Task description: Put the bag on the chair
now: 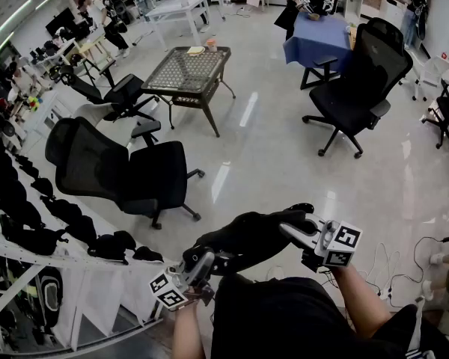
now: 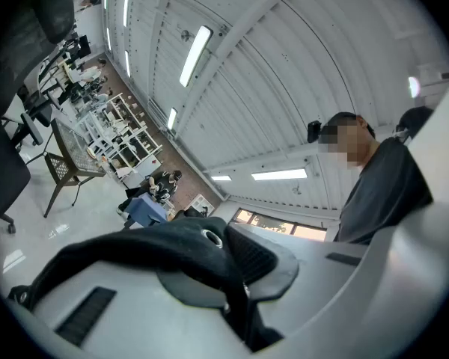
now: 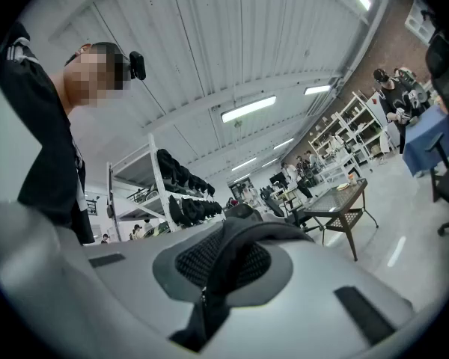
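Clamping the black bag [image 1: 247,239], left gripper [image 1: 208,262] and right gripper [image 1: 298,235] hold it aloft.

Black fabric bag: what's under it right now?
The black fabric bag, clamped by the left gripper and right gripper, hangs over the person's dark top and pale floor. Its underside and the spot directly beneath are hidden.
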{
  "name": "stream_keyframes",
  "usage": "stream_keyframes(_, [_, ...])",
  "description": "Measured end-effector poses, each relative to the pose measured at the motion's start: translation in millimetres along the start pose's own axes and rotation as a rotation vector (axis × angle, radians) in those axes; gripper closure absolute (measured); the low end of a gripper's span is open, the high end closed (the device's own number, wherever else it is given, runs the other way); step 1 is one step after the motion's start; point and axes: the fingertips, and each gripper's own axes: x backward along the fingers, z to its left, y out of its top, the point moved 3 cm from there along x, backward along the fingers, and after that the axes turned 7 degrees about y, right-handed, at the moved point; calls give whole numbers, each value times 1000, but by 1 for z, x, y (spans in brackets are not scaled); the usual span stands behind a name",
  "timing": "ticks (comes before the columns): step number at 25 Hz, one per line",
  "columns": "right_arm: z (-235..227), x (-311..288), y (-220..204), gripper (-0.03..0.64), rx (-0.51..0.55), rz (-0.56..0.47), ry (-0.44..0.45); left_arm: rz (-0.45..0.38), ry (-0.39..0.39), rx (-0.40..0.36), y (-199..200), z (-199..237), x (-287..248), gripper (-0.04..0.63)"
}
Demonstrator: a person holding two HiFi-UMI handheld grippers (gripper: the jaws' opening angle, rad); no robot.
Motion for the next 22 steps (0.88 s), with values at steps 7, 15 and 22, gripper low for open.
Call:
stream_keyframes(7, [-6,25,4,595,-11,19,-36,20,-14,-13,-10,-16,-17,569])
stream_keyframes(15, [-9,29,6,595,1,62,-50,28,-24,2,-8,-13,-31,569])
stream_keyframes(22, [-48,17,20,595,-17,27,-87,50,-42,7,9,21,-65,569])
